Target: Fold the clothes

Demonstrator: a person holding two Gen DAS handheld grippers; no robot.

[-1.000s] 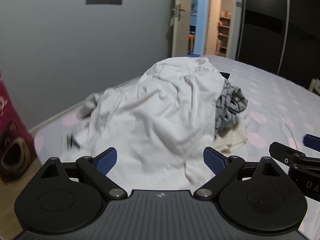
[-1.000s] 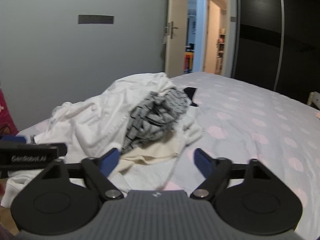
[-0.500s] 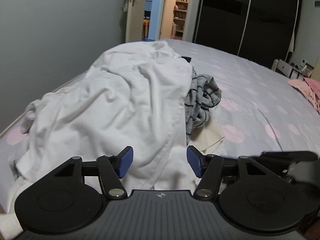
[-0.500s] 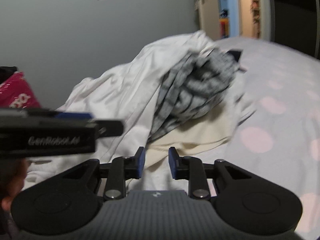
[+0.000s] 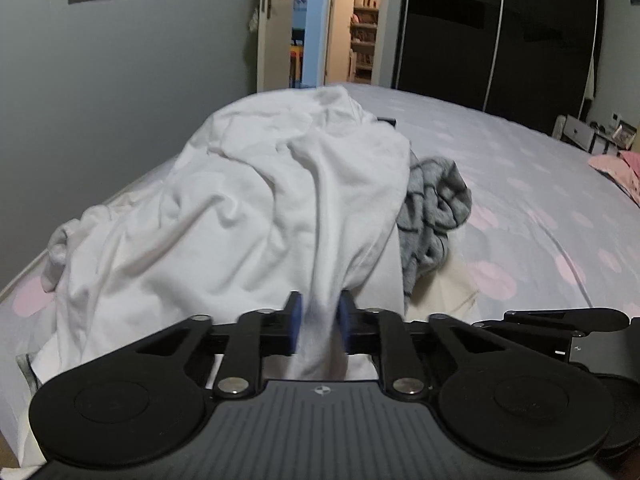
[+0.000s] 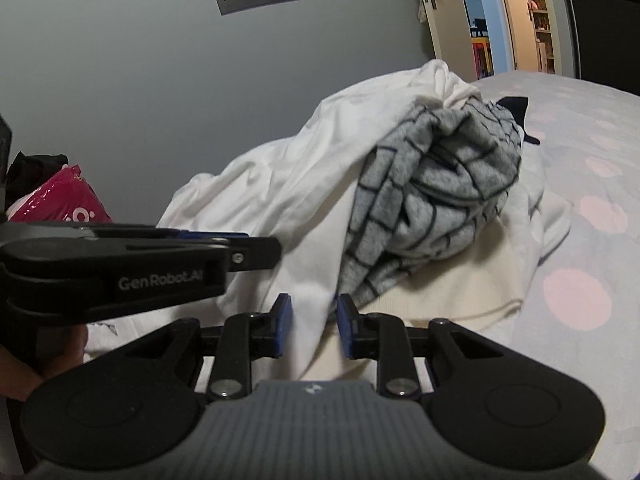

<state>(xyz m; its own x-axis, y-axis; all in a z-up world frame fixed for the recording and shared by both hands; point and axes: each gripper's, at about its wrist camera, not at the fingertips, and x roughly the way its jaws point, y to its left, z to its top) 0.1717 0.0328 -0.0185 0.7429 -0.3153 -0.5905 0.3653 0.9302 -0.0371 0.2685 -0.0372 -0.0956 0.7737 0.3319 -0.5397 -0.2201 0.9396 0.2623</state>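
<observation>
A heap of clothes lies on the near corner of the bed. A large white garment [image 5: 248, 216] covers most of it; it also shows in the right wrist view [image 6: 280, 184]. A grey checked garment [image 5: 432, 208] [image 6: 436, 184] and a cream one [image 6: 440, 288] lie to its right. My left gripper [image 5: 319, 320] is shut on a fold of the white garment's near edge. My right gripper [image 6: 311, 320] is shut on the same white edge, just beside the left gripper's body [image 6: 120, 272].
The bed [image 5: 520, 168] has a pale lilac sheet with pink dots and stretches away to the right. A pink garment [image 5: 616, 164] lies at its far right. A red bag [image 6: 60, 200] stands at the left by the grey wall. Dark wardrobe doors stand behind the bed.
Both grippers moved in to the near edge of the white garment and closed on it. One second ago both were wide open and farther back.
</observation>
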